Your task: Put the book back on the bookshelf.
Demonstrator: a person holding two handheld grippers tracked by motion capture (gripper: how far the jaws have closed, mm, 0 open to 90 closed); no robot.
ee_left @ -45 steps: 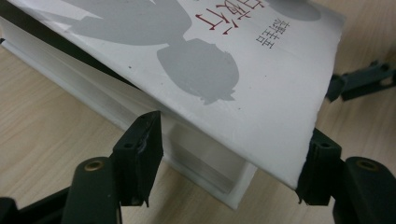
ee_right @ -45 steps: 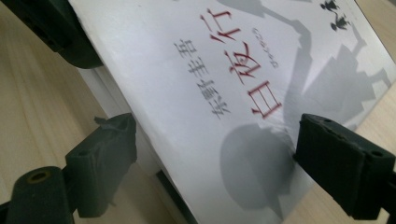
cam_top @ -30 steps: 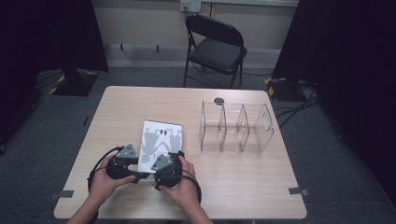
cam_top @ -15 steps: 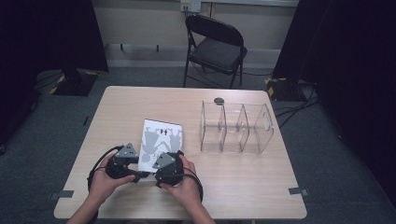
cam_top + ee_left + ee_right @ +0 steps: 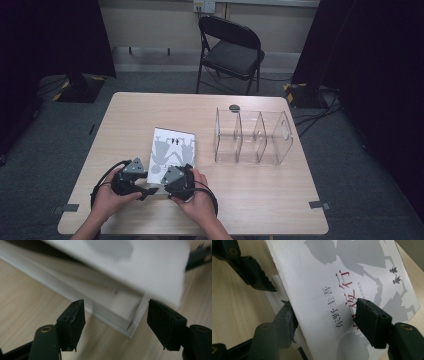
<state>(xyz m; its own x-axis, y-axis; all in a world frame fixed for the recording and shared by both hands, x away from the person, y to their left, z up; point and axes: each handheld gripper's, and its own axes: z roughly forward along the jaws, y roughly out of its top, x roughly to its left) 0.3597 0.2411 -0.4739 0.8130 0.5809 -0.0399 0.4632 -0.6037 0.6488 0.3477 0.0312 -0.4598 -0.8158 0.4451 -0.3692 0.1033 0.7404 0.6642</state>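
A white paperback book (image 5: pixel 171 153) with grey silhouettes on its cover lies on the wooden counter (image 5: pixel 260 195), left of centre in the high view, its near edge at the two claws in the lower left of that frame.

The left claw (image 5: pixel 145 190) sits at the book's near left corner. In the left gripper view that corner (image 5: pixel 130 327) lies between the two black jaws, low in the frame: the cover is lifted above the page block, and a gap shows on both sides between the corner and the jaws. The jaws are spread, and they have just been opening a little, with the corner between them and not pressed.

The right claw (image 5: pixel 167 176) is at the book's near edge, just right of the left one. In the right gripper view the raised cover (image 5: pixel 342 290) fills the middle of the frame. One jaw lies over the printed face at the lower right, the other under the cover's edge at the lower left, so the cover stands between them. These jaws have just been closing, but whether the pads already press on the cover I cannot tell.

The left claw (image 5: pixel 254 272) also shows in the upper left of the right gripper view.

In the high view the hands and grey plates cover the book's near edge. The left gripper view is blurred toward the top. The cover's lower part is cut off in the right gripper view.

A clear acrylic divider rack (image 5: pixel 252 136) stands well apart to the right.
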